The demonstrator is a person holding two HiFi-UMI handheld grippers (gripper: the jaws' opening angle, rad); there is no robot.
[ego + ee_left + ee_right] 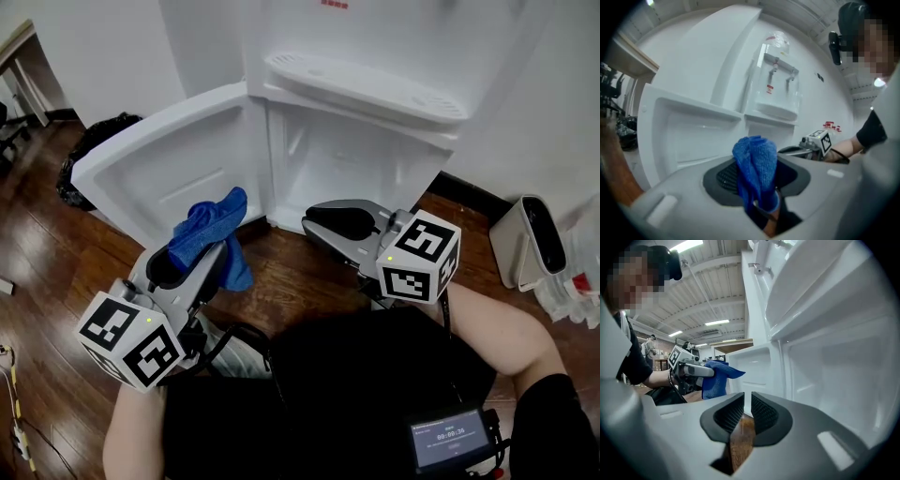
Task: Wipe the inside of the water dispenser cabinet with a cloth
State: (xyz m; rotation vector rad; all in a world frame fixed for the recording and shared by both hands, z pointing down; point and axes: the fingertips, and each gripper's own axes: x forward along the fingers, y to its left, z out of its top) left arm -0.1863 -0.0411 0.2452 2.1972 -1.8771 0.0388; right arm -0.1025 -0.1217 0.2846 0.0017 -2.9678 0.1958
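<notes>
Two claws face the open cabinet (349, 173): the left gripper (757, 177) pinches a blue cloth (755, 157), while the right gripper (746, 411) stands barely parted and empty.

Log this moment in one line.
left gripper: shut on blue cloth | right gripper: empty, jaws narrowly apart | cabinet: open, cloth outside it

The dark wooden floor (300, 272) carries the white water dispenser (422, 47) at twelve o'clock, a black bag (89, 150) at ten and a white bin (525, 246) at three.
</notes>
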